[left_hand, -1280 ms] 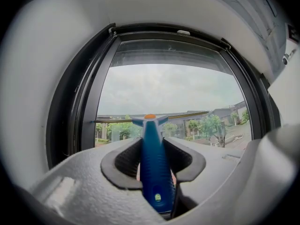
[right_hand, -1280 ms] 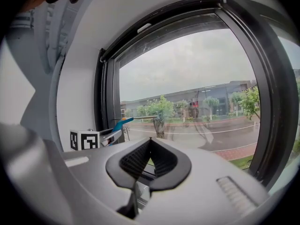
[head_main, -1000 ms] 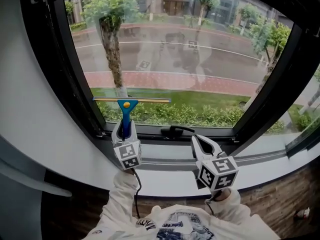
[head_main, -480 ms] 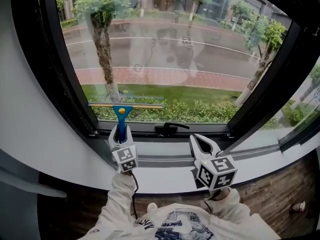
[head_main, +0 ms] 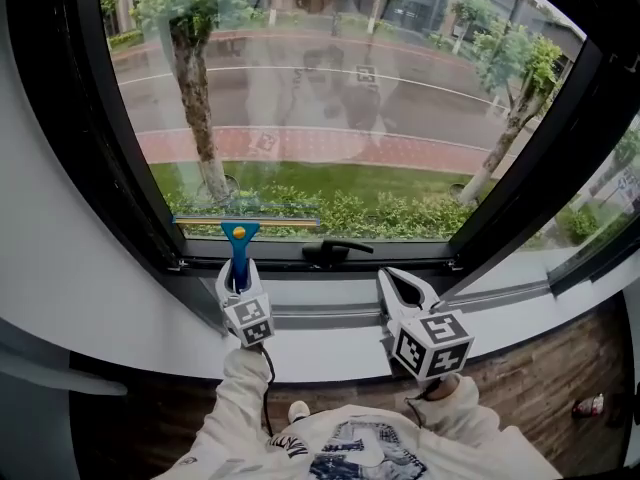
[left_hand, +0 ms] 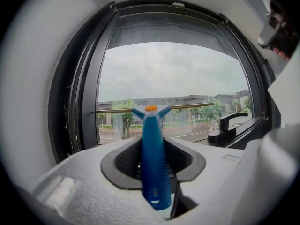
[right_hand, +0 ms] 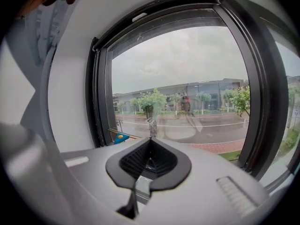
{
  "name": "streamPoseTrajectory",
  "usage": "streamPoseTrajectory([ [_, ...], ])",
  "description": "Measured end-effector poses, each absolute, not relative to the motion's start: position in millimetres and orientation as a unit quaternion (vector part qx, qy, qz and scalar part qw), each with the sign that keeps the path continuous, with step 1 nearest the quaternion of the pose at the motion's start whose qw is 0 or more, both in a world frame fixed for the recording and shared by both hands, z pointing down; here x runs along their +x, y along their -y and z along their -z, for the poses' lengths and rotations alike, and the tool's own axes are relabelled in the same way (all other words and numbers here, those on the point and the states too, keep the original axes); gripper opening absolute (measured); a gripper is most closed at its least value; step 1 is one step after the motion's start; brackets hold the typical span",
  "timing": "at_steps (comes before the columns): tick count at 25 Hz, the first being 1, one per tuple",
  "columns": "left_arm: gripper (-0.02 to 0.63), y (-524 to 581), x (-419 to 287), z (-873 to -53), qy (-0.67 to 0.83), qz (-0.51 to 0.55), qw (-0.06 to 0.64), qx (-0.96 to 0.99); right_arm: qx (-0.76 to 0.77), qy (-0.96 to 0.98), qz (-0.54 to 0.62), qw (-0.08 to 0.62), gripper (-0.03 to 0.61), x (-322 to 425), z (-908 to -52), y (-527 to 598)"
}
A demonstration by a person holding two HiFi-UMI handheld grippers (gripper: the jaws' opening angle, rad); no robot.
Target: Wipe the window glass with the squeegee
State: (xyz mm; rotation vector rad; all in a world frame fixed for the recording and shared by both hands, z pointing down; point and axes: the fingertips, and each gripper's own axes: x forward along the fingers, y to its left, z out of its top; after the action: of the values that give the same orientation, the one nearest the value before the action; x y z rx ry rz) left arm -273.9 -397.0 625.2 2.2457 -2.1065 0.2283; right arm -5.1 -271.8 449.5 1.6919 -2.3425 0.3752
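Left claw (left_hand: 153,142) grips squeegee (left_hand: 153,172) (handle base buried); right claw (right_hand: 149,142) closed, empty.

squeegee (head_main: 240,234): low left on glass (head_main: 330,98) | window handle (head_main: 335,252): right of it

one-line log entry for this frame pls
left gripper: shut on squeegee handle | blade: level, low on window glass by bottom frame | right gripper: shut, empty, off the glass
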Motion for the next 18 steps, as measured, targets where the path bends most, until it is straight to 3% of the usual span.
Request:
streamPoseTrajectory([
  [18, 0.145, 391.1, -273.1, -667.2, 0.674, -0.113, 0.053, 0.728, 0.587, 0.790, -0.131, 0.121, 0.006, -5.4, -451.4, 272.1],
])
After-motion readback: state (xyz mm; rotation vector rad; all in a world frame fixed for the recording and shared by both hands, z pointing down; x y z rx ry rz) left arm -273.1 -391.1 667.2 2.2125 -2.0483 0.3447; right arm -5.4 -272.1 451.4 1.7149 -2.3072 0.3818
